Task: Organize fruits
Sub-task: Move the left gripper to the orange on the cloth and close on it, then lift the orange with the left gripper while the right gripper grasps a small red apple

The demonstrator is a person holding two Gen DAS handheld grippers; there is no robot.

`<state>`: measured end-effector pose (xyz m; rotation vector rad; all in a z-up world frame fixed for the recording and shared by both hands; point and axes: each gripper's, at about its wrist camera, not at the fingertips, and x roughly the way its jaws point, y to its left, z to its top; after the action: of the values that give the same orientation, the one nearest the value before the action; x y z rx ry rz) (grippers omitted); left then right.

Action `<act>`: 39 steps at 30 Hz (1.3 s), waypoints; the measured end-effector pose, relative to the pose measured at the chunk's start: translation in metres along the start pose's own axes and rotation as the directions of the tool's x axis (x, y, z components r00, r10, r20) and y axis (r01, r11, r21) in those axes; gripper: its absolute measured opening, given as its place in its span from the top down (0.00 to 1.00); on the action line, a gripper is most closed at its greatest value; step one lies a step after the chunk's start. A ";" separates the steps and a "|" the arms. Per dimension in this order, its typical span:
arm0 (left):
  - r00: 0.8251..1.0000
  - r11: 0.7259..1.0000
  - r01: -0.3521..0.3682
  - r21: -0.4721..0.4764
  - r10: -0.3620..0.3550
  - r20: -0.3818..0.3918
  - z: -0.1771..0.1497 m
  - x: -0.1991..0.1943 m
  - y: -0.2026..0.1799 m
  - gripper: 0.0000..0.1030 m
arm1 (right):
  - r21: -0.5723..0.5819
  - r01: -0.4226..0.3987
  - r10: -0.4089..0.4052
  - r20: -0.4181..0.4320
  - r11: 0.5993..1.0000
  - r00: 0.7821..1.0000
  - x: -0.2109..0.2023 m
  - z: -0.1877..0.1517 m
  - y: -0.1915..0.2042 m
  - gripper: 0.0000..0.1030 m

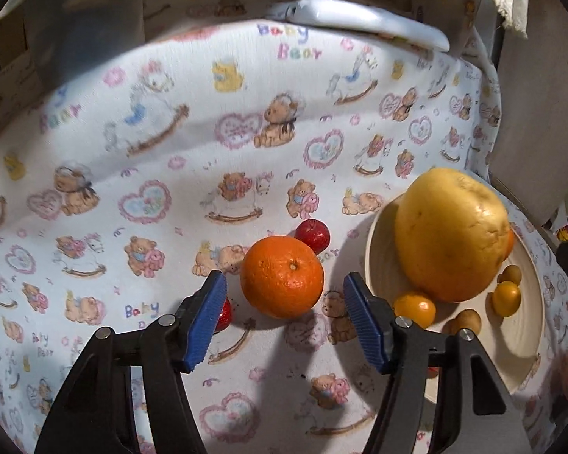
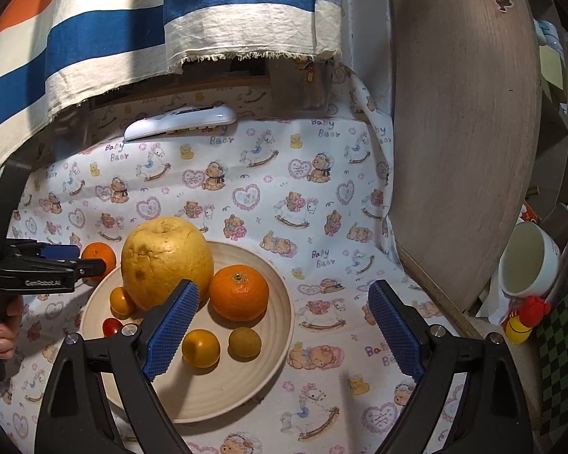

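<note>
Patterned cloth [image 1: 193, 159] carries plate [image 2: 269, 344]; left gripper [image 1: 282, 316] apart around orange [image 1: 282, 277], untouched; right gripper [image 2: 284, 335] apart, empty.

cloth [image 1: 246, 174]: "baby bear" | left gripper [image 2: 41, 283]: "genrobot.ai"

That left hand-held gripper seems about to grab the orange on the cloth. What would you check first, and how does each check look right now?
1. Orange lined up ahead of the left hand-held gripper: ok.
2. Pads pressing on the orange: not ok; gaps show on both sides.
3. Small red fruit close behind the left pad, may get nudged: not ok.
4. Space free in the plate for another fruit: ok, toward its near edge.
5. Right hand-held gripper empty and open: ok.
6. Big yellow fruit sitting steady: cannot tell.
</note>
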<state>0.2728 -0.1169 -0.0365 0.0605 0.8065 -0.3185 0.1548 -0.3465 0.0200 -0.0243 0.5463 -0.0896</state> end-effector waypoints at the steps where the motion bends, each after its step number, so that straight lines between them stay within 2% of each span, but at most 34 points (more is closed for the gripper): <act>1: 1.000 1.000 0.000 -0.001 0.000 0.000 0.000 0.002 0.000 0.40 | 0.000 0.001 -0.001 -0.004 1.000 1.000 0.000 0.000 0.000 0.11; 5: 1.000 1.000 -0.012 0.002 0.012 -0.005 0.001 0.011 -0.001 0.44 | 0.002 -0.001 0.001 -0.017 1.000 1.000 0.003 -0.001 -0.001 0.11; 7: 1.000 1.000 -0.012 -0.006 0.012 -0.013 0.002 0.015 -0.001 0.53 | 0.001 -0.001 0.001 -0.017 1.000 1.000 0.003 -0.001 -0.001 0.11; 11: 1.000 0.999 -0.009 -0.050 0.009 -0.003 0.002 0.014 0.006 0.54 | 0.003 -0.004 0.004 -0.021 1.000 1.000 0.004 -0.001 -0.001 0.11; 18: 0.993 0.998 -0.023 -0.054 0.029 0.111 -0.001 -0.023 0.016 0.55 | 0.002 -0.012 0.012 -0.008 1.000 1.000 0.003 -0.001 -0.001 0.11; 24: 0.984 0.995 -0.042 -0.093 0.057 0.167 0.002 -0.056 0.034 0.55 | 0.001 -0.036 0.036 -0.017 0.999 0.999 0.000 0.004 0.004 0.11; 31: 0.984 0.991 -0.035 -0.132 0.057 0.170 0.006 -0.066 0.050 0.55 | -0.080 -0.167 0.164 -0.036 0.983 0.986 -0.019 0.053 0.039 0.11; 35: 0.980 0.990 -0.040 -0.138 0.066 0.190 0.004 -0.075 0.056 0.55 | -0.123 -0.258 0.248 -0.090 0.958 0.964 -0.009 0.082 0.076 0.11; 39: 0.980 0.986 -0.035 -0.165 0.067 0.188 0.005 -0.078 0.062 0.55 | -0.189 -0.347 0.310 -0.198 0.919 0.930 0.025 0.093 0.121 0.26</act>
<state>0.2446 -0.0385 0.0190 -0.0996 0.6349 -0.2059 0.2336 -0.2283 0.0810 -0.1426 0.7173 0.3029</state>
